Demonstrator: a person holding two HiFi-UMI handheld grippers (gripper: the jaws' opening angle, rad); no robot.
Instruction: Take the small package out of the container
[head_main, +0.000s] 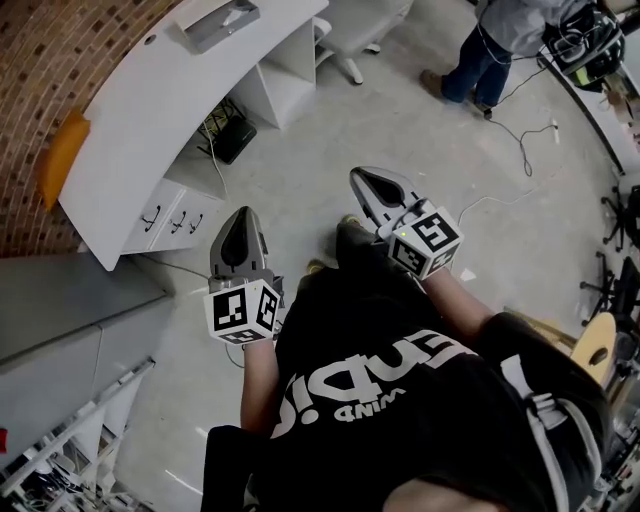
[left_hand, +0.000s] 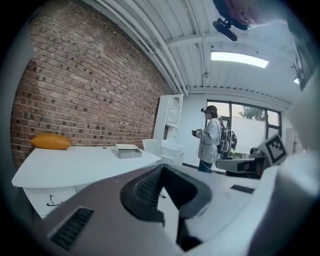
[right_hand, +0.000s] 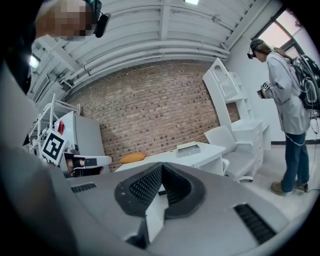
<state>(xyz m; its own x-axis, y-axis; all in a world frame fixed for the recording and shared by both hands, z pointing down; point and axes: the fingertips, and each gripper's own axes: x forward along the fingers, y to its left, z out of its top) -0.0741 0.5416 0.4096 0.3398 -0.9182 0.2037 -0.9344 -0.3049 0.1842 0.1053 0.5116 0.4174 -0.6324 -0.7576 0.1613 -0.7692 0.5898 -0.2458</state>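
Observation:
A flat grey open box (head_main: 218, 20) lies on a long white desk (head_main: 150, 110) by the brick wall, far from both grippers. At the desk's other end rests an orange padded package (head_main: 62, 155). Both also show in the left gripper view, box (left_hand: 127, 150) and package (left_hand: 50, 141), and in the right gripper view, box (right_hand: 190, 148) and package (right_hand: 132, 158). My left gripper (head_main: 243, 212) (left_hand: 162, 166) is shut and holds nothing. My right gripper (head_main: 362, 177) (right_hand: 161, 166) is also shut and holds nothing. Both are held level in front of my body, above the floor.
Drawers (head_main: 175, 220) sit under the desk's near end. A white office chair (right_hand: 235, 145) stands past the desk, with white shelving (left_hand: 170, 117) behind it. A person with a backpack (right_hand: 292, 115) stands at the right. Cables (head_main: 525, 135) trail over the floor. Grey cabinets (head_main: 60, 320) stand at my left.

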